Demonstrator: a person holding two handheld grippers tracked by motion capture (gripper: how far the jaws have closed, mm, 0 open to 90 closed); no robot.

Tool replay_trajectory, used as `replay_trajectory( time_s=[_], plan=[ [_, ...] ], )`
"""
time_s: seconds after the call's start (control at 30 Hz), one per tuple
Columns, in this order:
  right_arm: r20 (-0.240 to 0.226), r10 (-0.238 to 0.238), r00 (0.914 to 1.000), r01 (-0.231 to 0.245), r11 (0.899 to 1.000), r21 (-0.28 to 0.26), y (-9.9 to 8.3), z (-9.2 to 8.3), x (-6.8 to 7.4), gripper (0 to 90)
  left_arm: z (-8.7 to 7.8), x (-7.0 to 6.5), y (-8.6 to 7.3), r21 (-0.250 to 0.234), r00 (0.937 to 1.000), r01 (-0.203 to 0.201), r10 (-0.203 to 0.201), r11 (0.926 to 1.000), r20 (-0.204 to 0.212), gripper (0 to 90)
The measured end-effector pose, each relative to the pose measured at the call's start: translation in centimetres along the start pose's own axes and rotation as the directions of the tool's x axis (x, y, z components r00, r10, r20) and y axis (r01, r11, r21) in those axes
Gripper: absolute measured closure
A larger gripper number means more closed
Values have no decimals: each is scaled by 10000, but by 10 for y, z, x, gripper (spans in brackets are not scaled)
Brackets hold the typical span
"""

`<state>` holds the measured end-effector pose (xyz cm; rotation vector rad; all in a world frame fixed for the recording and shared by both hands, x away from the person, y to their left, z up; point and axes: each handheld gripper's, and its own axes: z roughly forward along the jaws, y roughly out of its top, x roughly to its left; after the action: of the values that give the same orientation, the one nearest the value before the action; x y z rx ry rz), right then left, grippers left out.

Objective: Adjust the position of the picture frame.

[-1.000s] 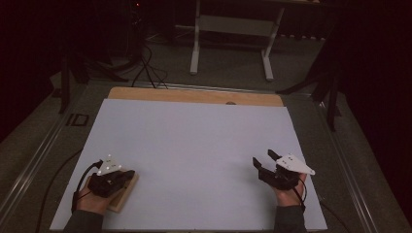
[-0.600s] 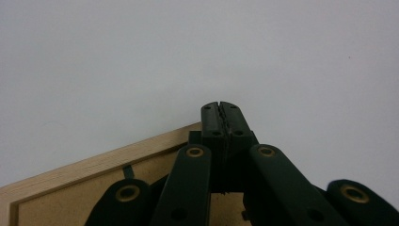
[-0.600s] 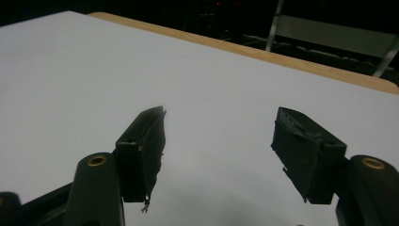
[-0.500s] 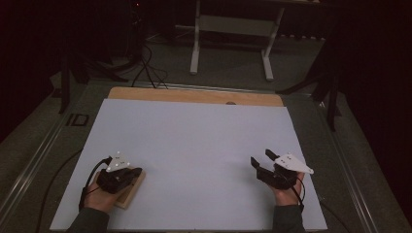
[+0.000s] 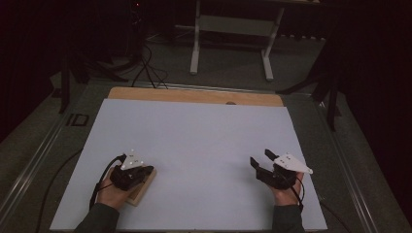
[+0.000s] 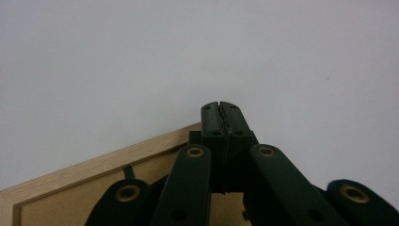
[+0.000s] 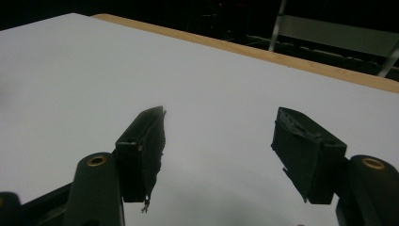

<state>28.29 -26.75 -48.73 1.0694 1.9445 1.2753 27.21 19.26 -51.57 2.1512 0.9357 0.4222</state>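
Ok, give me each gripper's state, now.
Left gripper: shut, nothing between the jaws, above a wooden board.
Right gripper: open, empty.

we see a white sheet (image 5: 194,145) spread over the tabletop (image 5: 194,95), whose wooden edge shows as a strip along the far side. beyond it a pale metal frame (image 5: 231,29) stands on a grey floor (image 5: 233,73), with dark cables (image 5: 145,73) trailing to its left. black stands (image 5: 333,97) rise at the right, and a dark curtain (image 5: 379,73) closes that side.
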Motion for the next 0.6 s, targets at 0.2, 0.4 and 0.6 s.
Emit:
replay_trajectory(
  time_s=[0.2, 0.4, 0.6],
  plan=[
    [4, 26, 10000, -26, 10000, -6, 0, 0, 0, 341, 8, -4, 7, -47, 9997, -210, 210, 9998, 154, 897],
    [4, -11, 10000, 11, 10000, 6, 0, 0, 0, 341, 16, -10, 13, -114, 9987, -449, 452, 9989, 214, 897],
    [25, -6, 10000, 6, 10000, 3, 0, -1, -1, 341, 17, -13, 15, -189, 9984, -555, 557, 9983, 126, 897]
  ],
)
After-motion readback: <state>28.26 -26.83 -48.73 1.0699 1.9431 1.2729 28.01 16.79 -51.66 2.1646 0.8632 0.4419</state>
